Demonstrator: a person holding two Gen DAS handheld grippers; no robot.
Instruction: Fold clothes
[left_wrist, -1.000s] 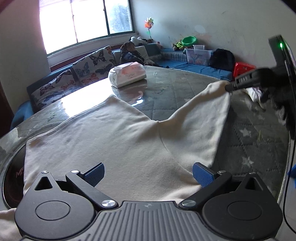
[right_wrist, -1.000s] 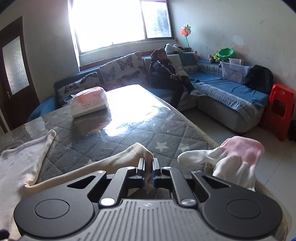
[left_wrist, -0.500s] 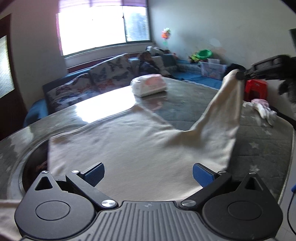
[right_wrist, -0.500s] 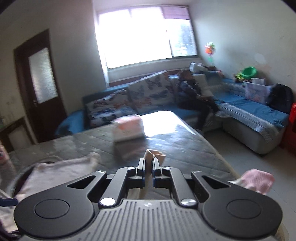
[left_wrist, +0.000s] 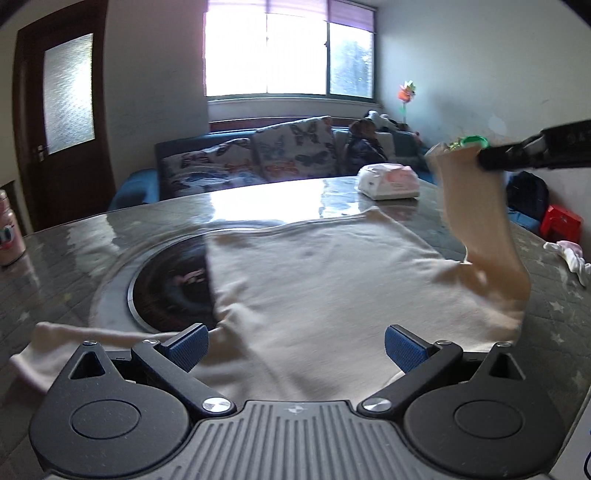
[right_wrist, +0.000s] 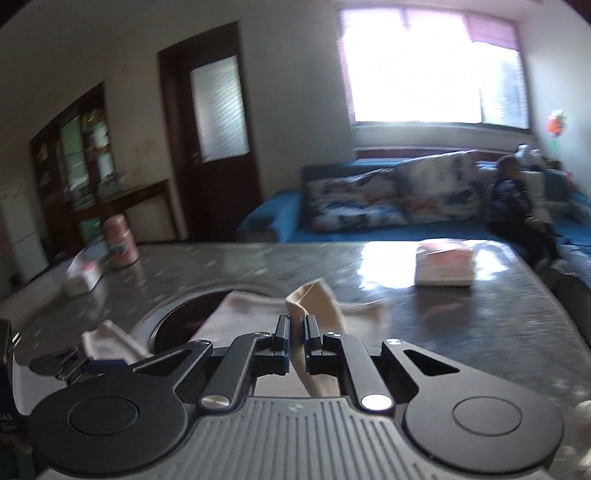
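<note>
A cream long-sleeved shirt (left_wrist: 325, 288) lies spread on the grey table (left_wrist: 110, 236), partly over a round black inset (left_wrist: 173, 284). My left gripper (left_wrist: 295, 345) is open and empty, just above the shirt's near edge. My right gripper (right_wrist: 294, 334) is shut on the cuff of the shirt's right sleeve (right_wrist: 314, 302) and holds it lifted off the table. In the left wrist view the right gripper (left_wrist: 484, 160) comes in from the right with the sleeve (left_wrist: 476, 221) hanging from it. The other sleeve (left_wrist: 74, 339) lies flat at the left.
A white tissue pack (left_wrist: 389, 181) sits at the far side of the table. A small pink and white garment (left_wrist: 570, 254) lies at the right edge. A pink canister (right_wrist: 120, 240) and a small box (right_wrist: 83, 275) stand at the far left. A sofa (right_wrist: 388, 206) lies behind.
My right gripper has lifted the sleeve higher and carried it leftward over the shirt. The left gripper has swung left and stayed open over the near edge.
</note>
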